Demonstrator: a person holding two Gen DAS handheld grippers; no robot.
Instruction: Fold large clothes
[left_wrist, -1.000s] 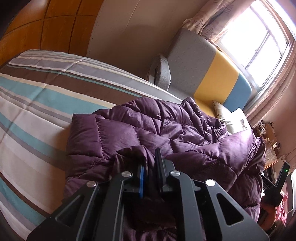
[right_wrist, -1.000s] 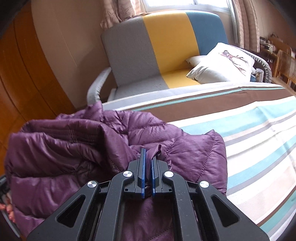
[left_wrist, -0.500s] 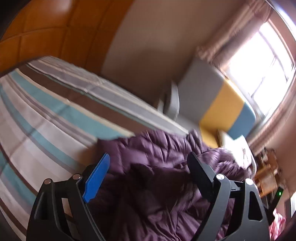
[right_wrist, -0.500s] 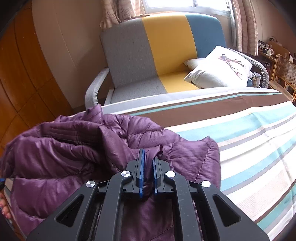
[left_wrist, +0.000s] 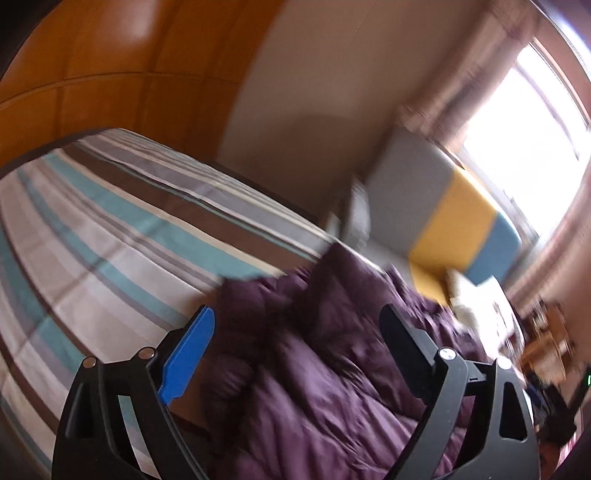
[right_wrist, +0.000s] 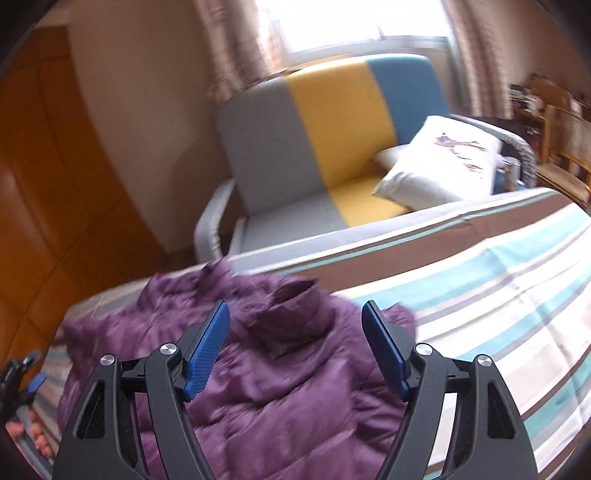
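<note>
**Purple jacket heaped on the striped bed below two hand-held grippers, both spread wide and empty.**

Left wrist view: the left hand-held gripper (left_wrist: 295, 350) was seen with its fingers far apart, nothing held between them; the purple puffer jacket (left_wrist: 332, 369) lay straight ahead in the lower centre, its bulk drawn out toward the lower right of a blurred frame. Bare striped bed (left_wrist: 110, 240) was left open across the left half, and the sofa (left_wrist: 443, 206) stood beyond at upper right.

Right wrist view: the right hand-held gripper (right_wrist: 295, 343) was likewise spread and empty; the jacket filled the lower left and centre, its right edge ended just past the right finger, and open bed was offered at right for a fold, so neither side was judged clearly nearer.
</note>
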